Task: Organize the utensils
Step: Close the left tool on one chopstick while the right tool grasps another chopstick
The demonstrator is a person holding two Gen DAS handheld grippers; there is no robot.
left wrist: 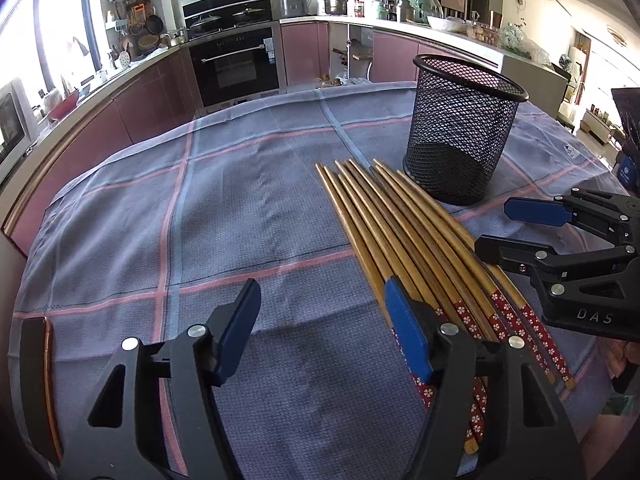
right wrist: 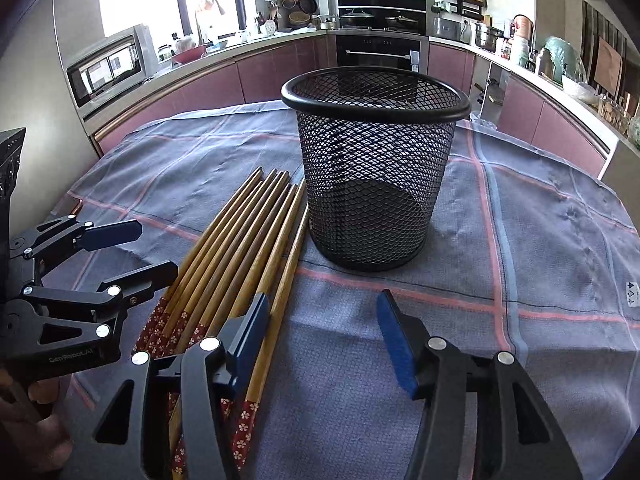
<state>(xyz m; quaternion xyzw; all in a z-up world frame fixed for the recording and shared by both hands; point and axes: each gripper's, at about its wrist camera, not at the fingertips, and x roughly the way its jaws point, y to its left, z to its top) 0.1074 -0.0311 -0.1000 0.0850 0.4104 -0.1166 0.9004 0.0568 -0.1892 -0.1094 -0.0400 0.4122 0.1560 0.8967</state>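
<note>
Chopsticks betw. left tool & right tool, unheld

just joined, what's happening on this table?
A person holds a gripper in each hand over a pile of chopsticks lying on a checked cloth. Beside them stands an empty mesh holder. The left gripper and right gripper are both open, holding nothing. No chopstick is in the holder yet.

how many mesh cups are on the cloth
1: the black mesh cup stands upright and empty on the checked cloth, just beside the tips of the chopsticks.
</note>
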